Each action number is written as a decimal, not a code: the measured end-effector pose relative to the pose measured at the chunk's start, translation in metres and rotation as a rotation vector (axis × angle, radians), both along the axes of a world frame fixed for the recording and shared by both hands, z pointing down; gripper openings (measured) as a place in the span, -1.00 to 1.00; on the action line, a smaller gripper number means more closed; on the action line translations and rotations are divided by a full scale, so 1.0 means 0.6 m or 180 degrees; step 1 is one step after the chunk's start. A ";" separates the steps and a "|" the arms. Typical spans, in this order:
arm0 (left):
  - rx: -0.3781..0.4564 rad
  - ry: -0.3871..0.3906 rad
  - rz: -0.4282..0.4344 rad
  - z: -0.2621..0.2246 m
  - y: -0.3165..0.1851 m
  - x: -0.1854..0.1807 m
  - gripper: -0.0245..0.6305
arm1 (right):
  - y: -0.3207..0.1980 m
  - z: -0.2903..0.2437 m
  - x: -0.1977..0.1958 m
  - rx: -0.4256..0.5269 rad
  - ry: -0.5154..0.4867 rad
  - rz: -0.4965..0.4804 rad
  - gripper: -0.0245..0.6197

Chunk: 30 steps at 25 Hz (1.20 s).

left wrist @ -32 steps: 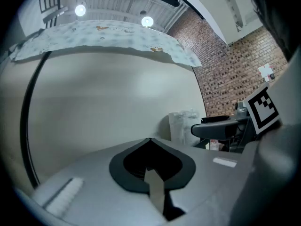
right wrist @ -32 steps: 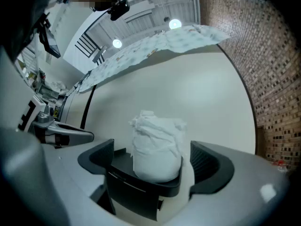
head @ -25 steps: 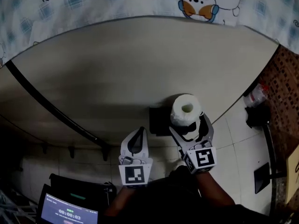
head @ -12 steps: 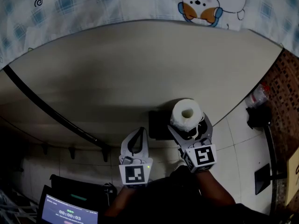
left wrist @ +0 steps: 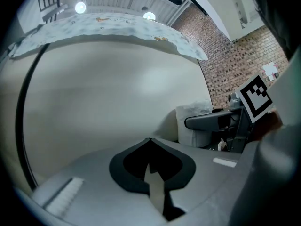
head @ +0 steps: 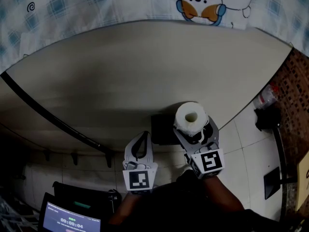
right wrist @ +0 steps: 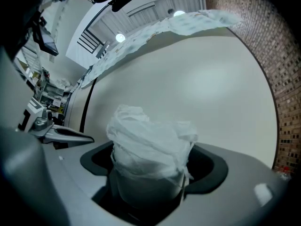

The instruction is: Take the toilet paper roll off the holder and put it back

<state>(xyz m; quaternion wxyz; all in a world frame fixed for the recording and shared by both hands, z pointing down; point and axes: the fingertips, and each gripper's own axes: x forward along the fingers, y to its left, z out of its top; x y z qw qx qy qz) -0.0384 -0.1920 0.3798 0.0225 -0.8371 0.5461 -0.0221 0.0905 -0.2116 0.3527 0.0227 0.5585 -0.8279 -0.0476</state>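
The white toilet paper roll (head: 191,116) stands on end against the pale wall, in front of a dark holder (head: 161,128). My right gripper (head: 194,129) reaches level around its lower part, one jaw on each side. In the right gripper view the crinkled roll (right wrist: 149,147) fills most of the gap, with a dark slit left at either side. Those jaws have just been closing on the roll between them. My left gripper (head: 143,136) hangs to the left of the roll, jaws shut and empty. From the left gripper view the roll (left wrist: 194,121) shows beside the right jaw.
A black pipe (head: 48,115) runs slantwise across the wall at left. A patterned cloth with a cartoon figure (head: 200,6) hangs at the top. Brick wall (head: 294,95) and dark fittings (head: 265,117) stand at right. A lit screen (head: 67,220) sits at the bottom left.
The right jaws have drawn in closer around the roll. The roll stays at the holder, and the left gripper has kept still.
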 end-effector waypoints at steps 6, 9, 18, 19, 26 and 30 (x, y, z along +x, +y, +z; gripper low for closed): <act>0.0073 -0.0086 0.0056 -0.005 0.008 0.014 -0.87 | 0.005 -0.012 -0.008 0.0018 0.0025 -0.0092 0.45; 0.0065 -0.0067 0.0051 -0.007 0.011 0.014 -0.87 | 0.013 -0.021 -0.006 0.0075 -0.0011 -0.0090 0.45; 0.0046 -0.0052 0.0068 -0.009 0.036 0.012 -0.87 | 0.052 -0.041 0.003 0.0213 -0.0069 -0.0039 0.44; 0.0039 -0.0053 0.0073 -0.008 0.039 0.012 -0.87 | 0.055 -0.041 0.004 0.0214 -0.0070 -0.0028 0.44; 0.0000 -0.0024 0.0115 -0.006 0.067 0.015 -0.87 | 0.087 -0.035 0.015 0.0207 -0.0046 0.0042 0.43; -0.0023 -0.0005 0.0125 -0.004 0.089 0.014 -0.87 | 0.111 -0.028 0.022 0.0196 -0.0048 0.0108 0.43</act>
